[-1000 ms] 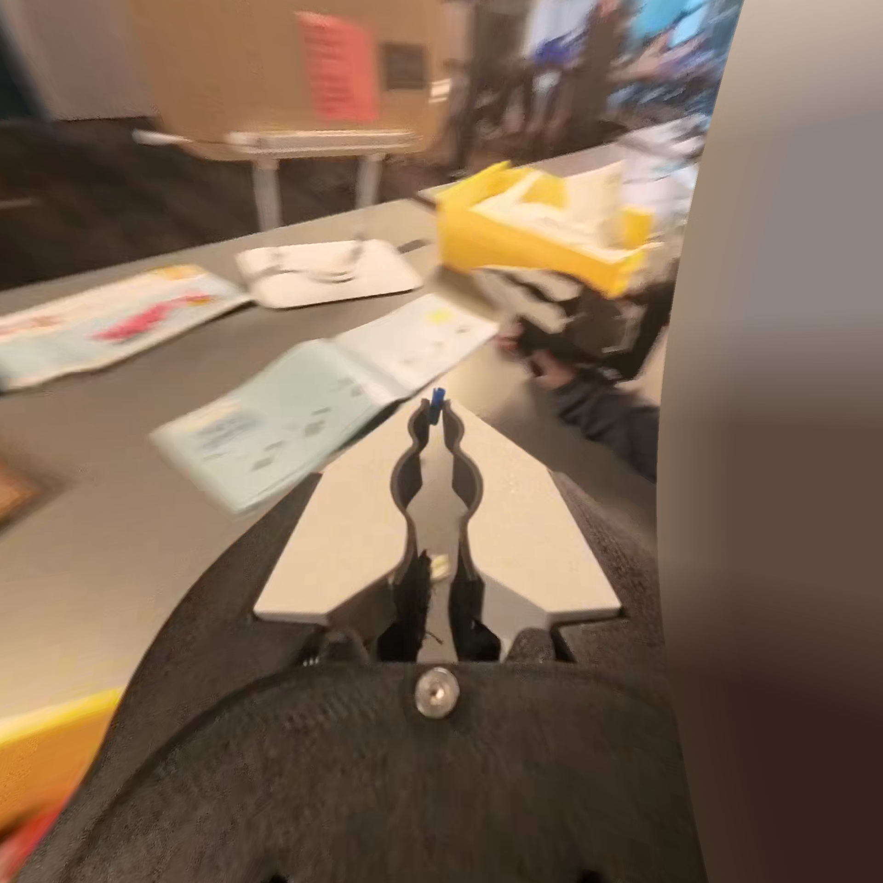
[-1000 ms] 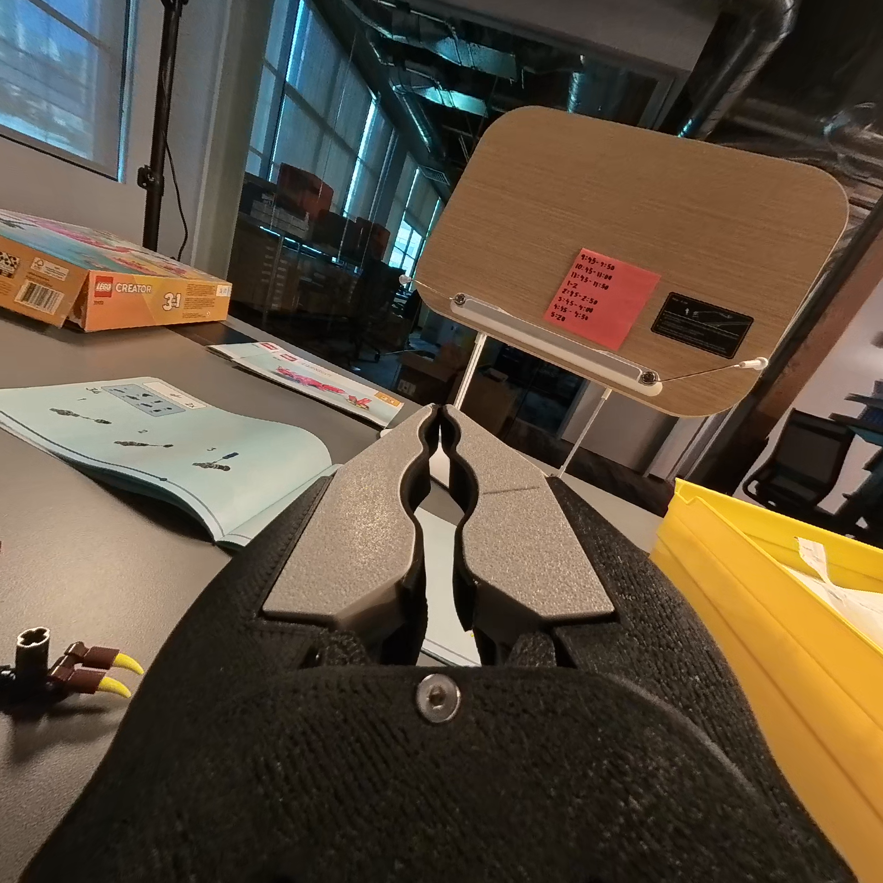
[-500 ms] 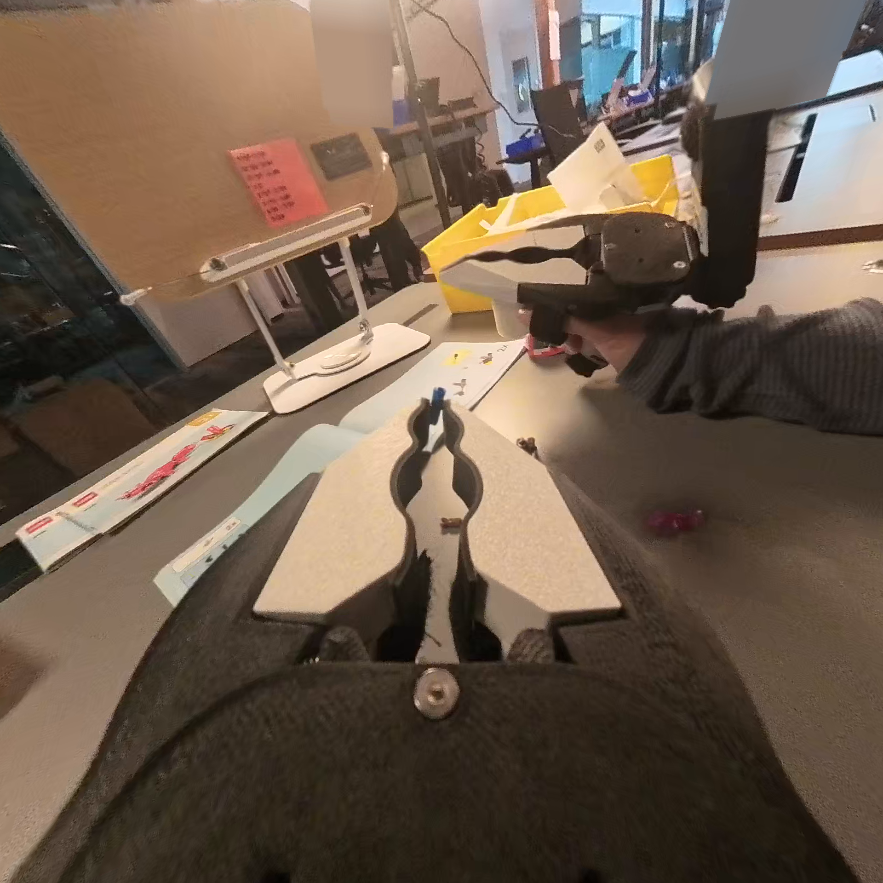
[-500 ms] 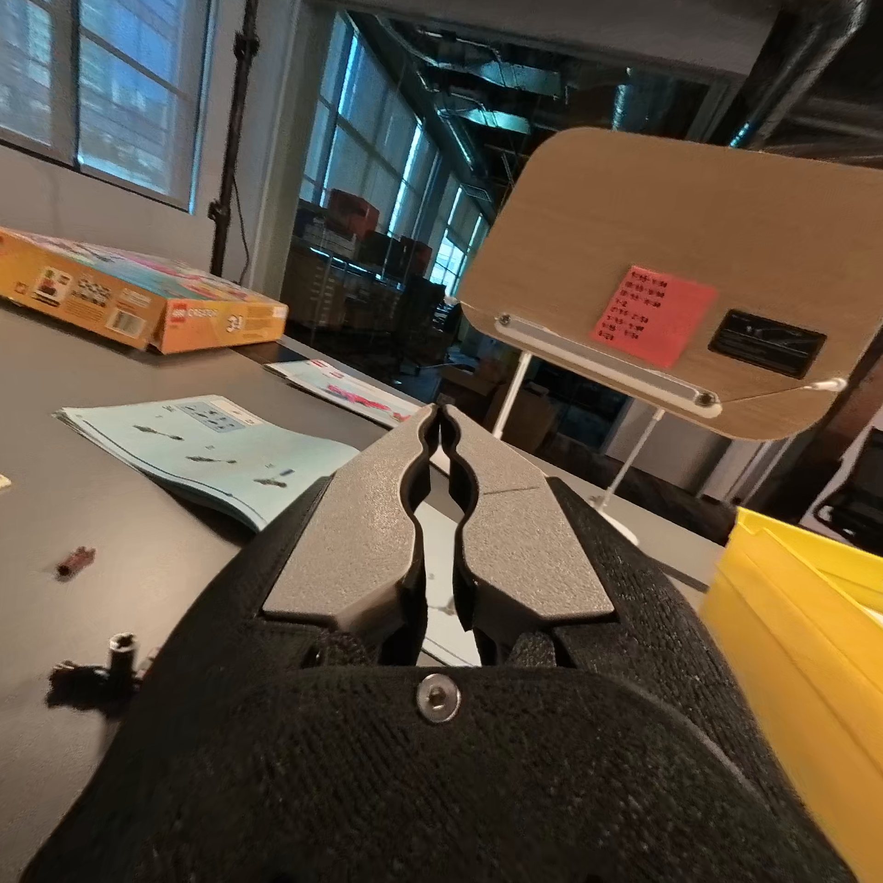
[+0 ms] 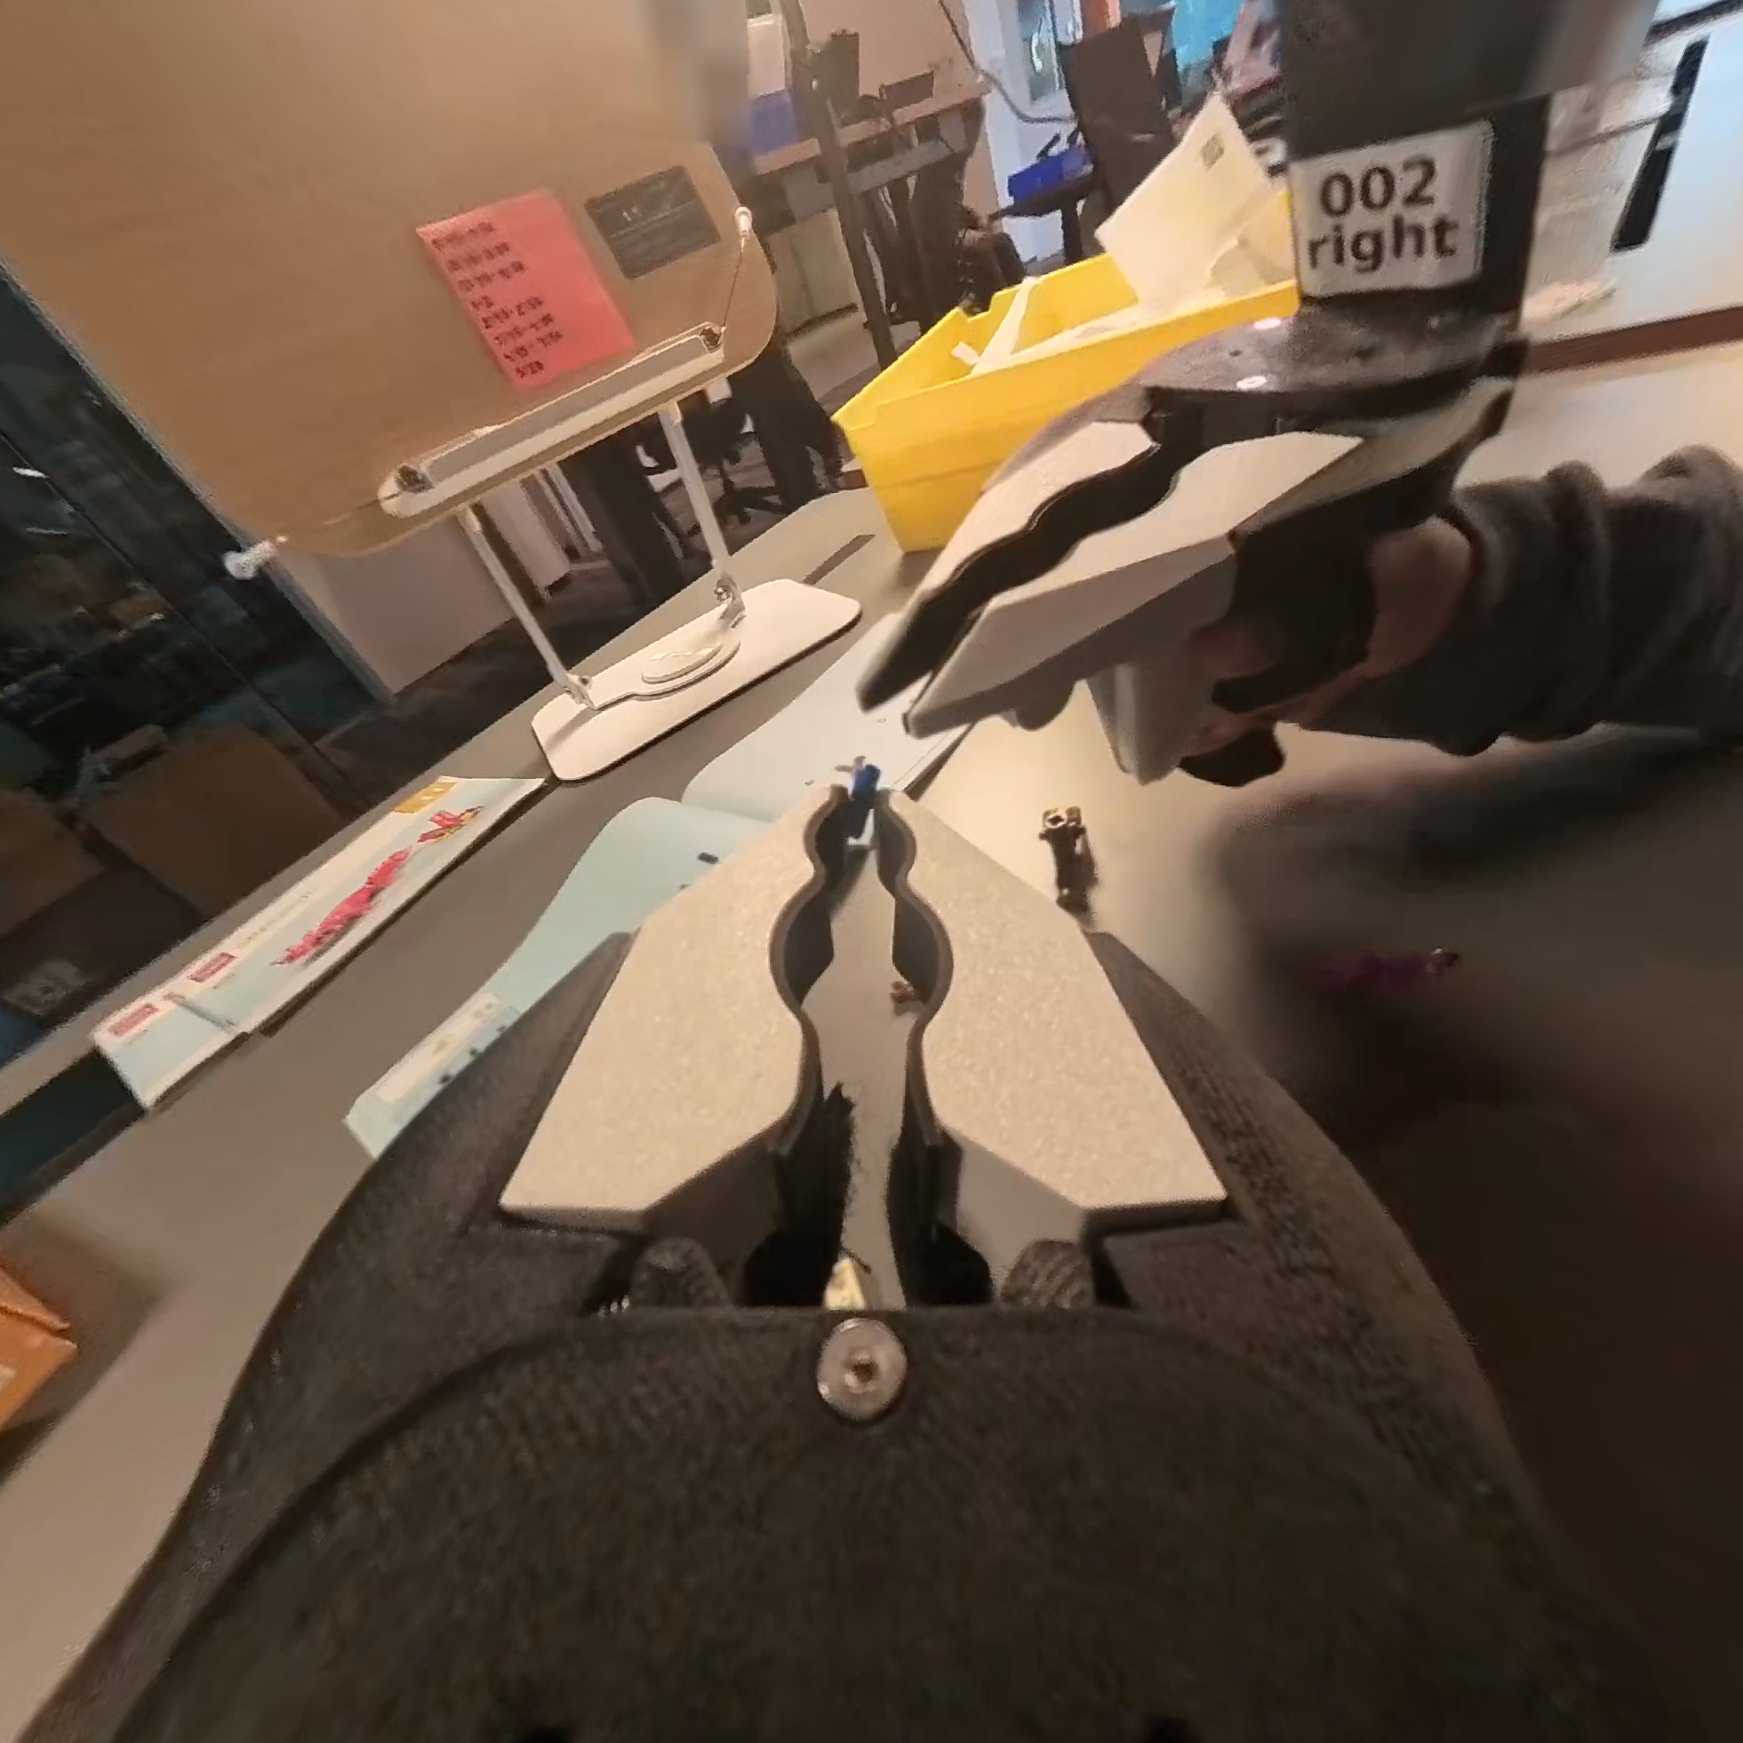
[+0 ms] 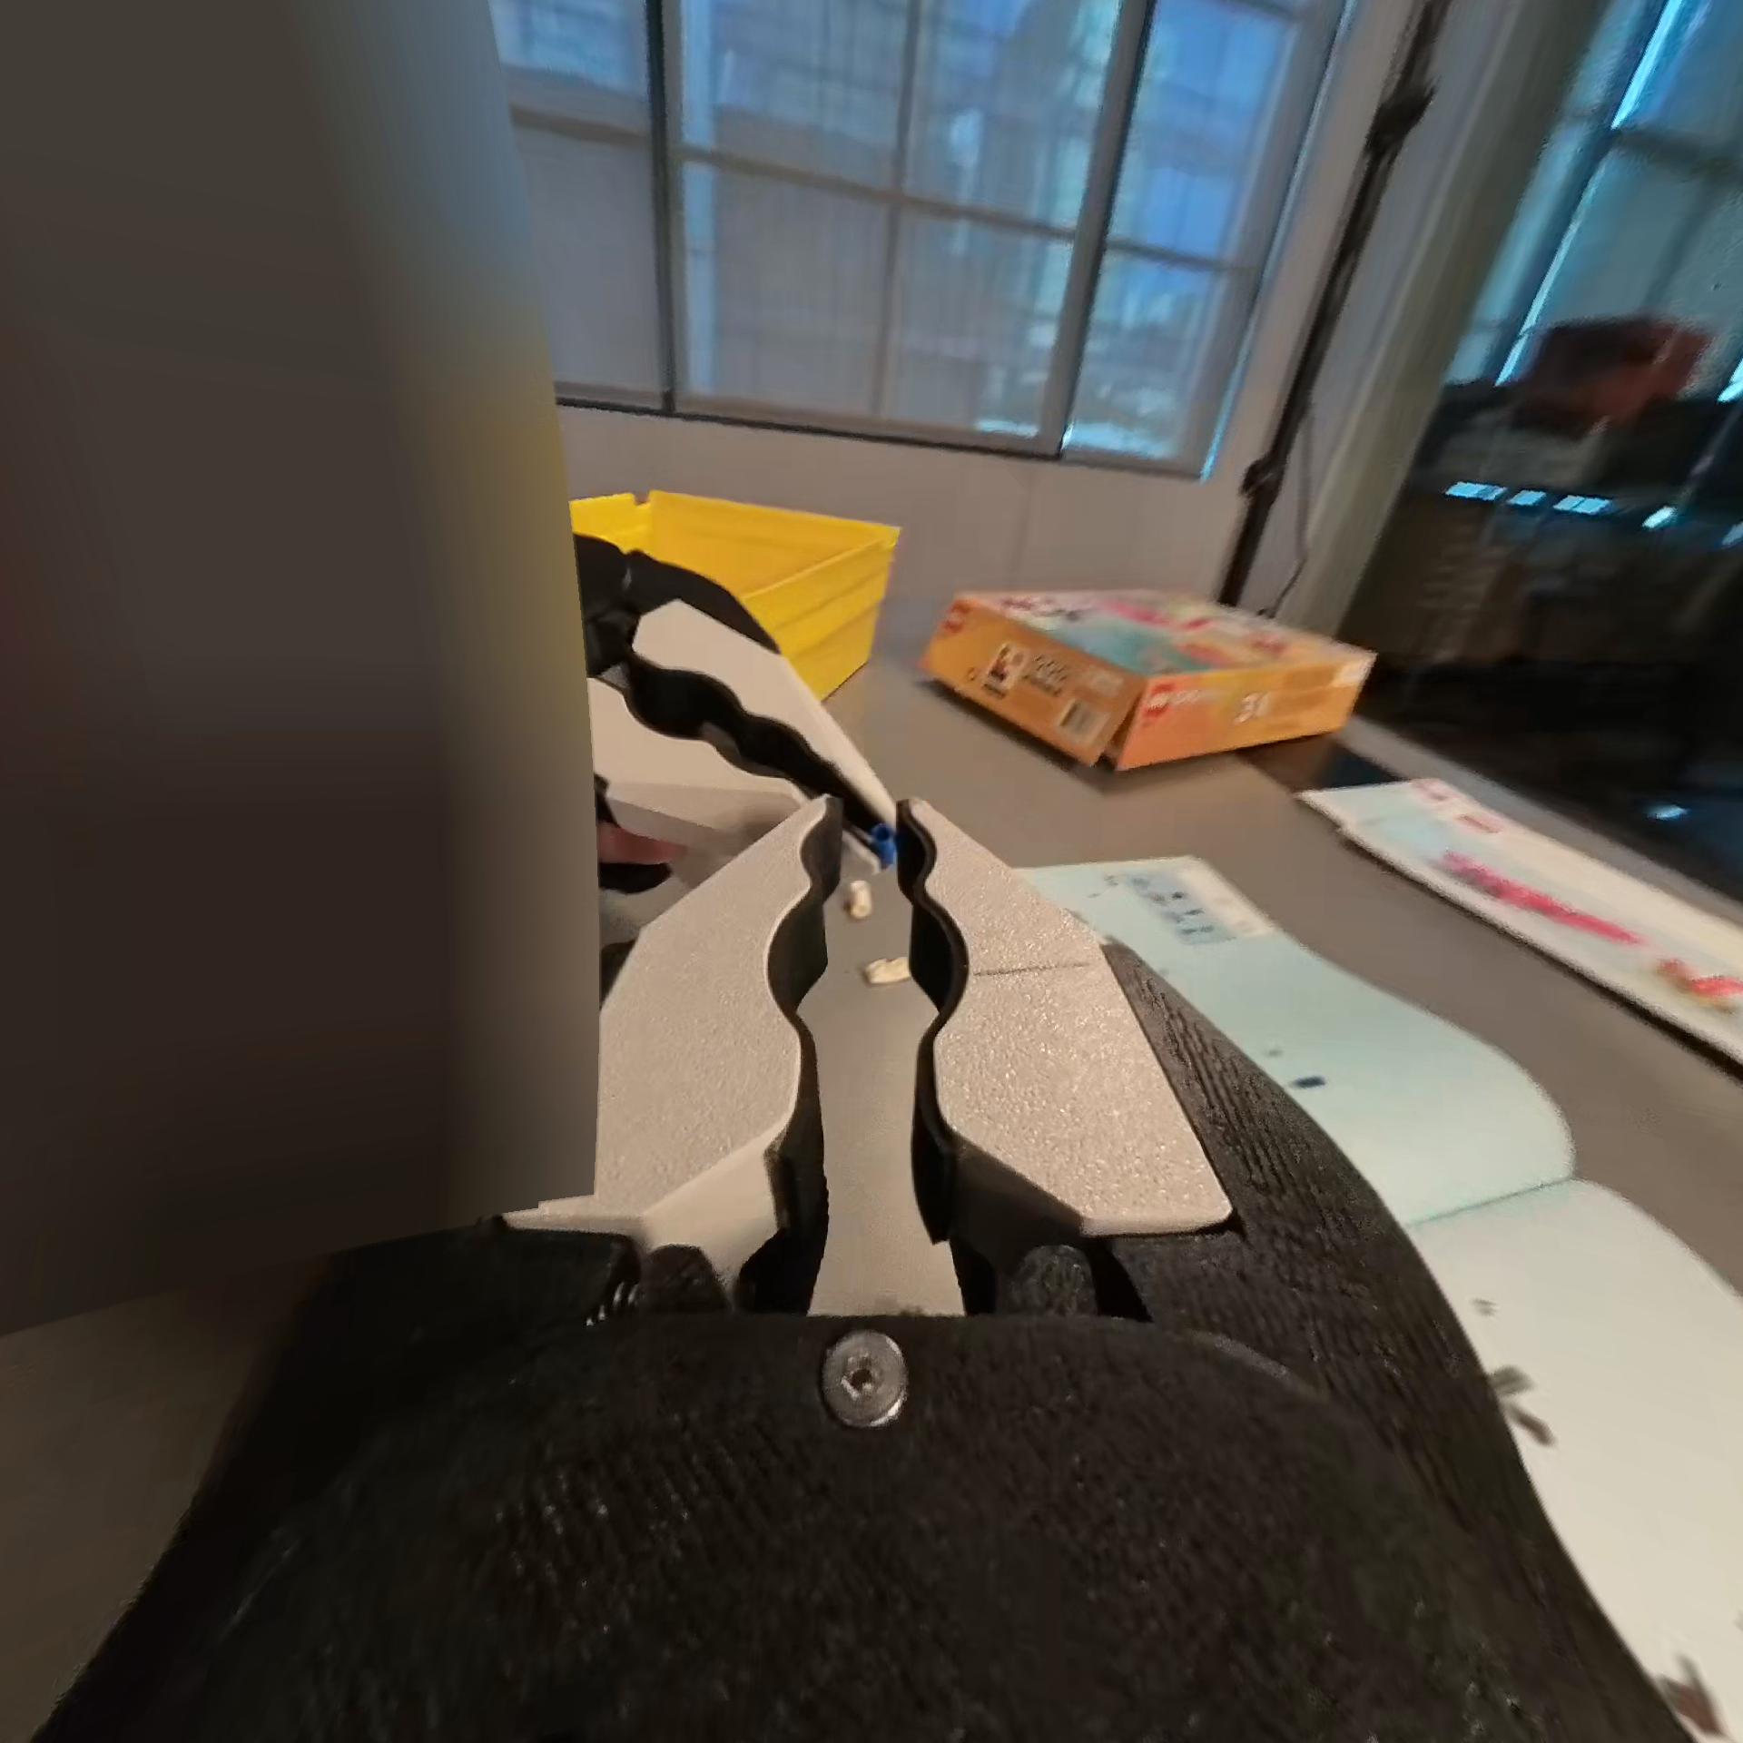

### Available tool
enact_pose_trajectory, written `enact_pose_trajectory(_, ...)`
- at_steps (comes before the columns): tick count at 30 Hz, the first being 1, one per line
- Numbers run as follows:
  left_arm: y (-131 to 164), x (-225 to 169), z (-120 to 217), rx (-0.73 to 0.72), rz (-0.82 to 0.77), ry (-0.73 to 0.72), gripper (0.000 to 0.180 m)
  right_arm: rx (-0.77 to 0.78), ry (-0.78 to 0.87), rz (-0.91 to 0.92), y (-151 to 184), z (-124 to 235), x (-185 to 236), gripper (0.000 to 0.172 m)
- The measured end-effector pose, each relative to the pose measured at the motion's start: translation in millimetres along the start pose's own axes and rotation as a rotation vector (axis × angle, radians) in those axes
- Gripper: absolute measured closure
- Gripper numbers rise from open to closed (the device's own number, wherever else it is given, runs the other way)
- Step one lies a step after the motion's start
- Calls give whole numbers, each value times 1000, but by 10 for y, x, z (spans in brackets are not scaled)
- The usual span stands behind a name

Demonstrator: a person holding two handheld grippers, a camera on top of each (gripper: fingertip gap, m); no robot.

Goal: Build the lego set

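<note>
My left gripper (image 5: 860, 802) is shut on a small blue piece (image 5: 863, 785) that sticks up from its fingertips, held above an open light-blue booklet (image 5: 660, 849). My right gripper (image 5: 891, 703) hovers just beyond and above it, pointing down at it, jaws slightly apart and empty. In the right wrist view my right gripper (image 6: 868, 806) is open, and the left gripper's tips with the blue piece (image 6: 882, 835) show in the gap, close to the right fingertip (image 6: 913, 821). I cannot tell whether they touch.
A brown pin assembly (image 5: 1064, 835) and a purple piece (image 5: 1377, 967) lie on the grey table. Two small white pieces (image 6: 858, 896) lie below the jaws. A board on a stand (image 5: 698, 651), yellow bins (image 5: 990, 396) (image 6: 783, 566), an orange box (image 6: 1151, 679) and a leaflet (image 6: 1556, 896) surround them. Only a small space, under 4 cm, lies between the two pairs of fingers.
My right gripper has swung round to face the left gripper, come close to it and opened its jaws, which were shut before. The left gripper keeps the blue piece.
</note>
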State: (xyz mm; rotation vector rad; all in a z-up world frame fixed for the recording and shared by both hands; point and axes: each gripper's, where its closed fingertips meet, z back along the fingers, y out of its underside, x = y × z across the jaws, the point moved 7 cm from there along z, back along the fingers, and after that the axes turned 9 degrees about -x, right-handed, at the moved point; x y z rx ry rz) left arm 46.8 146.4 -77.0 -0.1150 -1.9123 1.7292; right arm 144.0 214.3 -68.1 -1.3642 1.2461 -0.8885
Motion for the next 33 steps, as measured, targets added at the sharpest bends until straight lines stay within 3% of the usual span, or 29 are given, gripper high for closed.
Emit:
enact_pose_trajectory(1, 1, -7, -1, 9, -35, -5, 177, 19, -14, -37, 21, -12, 3, 163)
enact_pose_trajectory(9, 32, -99, -34, 76, -249, -20, 177, 121, -16, -172, 135, -28, -41, 169)
enact_pose_trajectory(20, 57, -134, -50, 105, -350, -49, 177, 170, -21, -293, 170, -18, -83, 169)
enact_pose_trajectory(26, -49, -73, 0, -61, -63, 2, 176, 73, -55, -302, 59, -7, -71, 170)
enact_pose_trajectory(30, -141, 29, 50, -218, 279, 71, 153, -7, -66, -272, -23, 26, -74, 169)
enact_pose_trajectory(33, -139, 134, 67, -286, 558, 142, 149, -82, -78, -191, -95, 43, -41, 170)
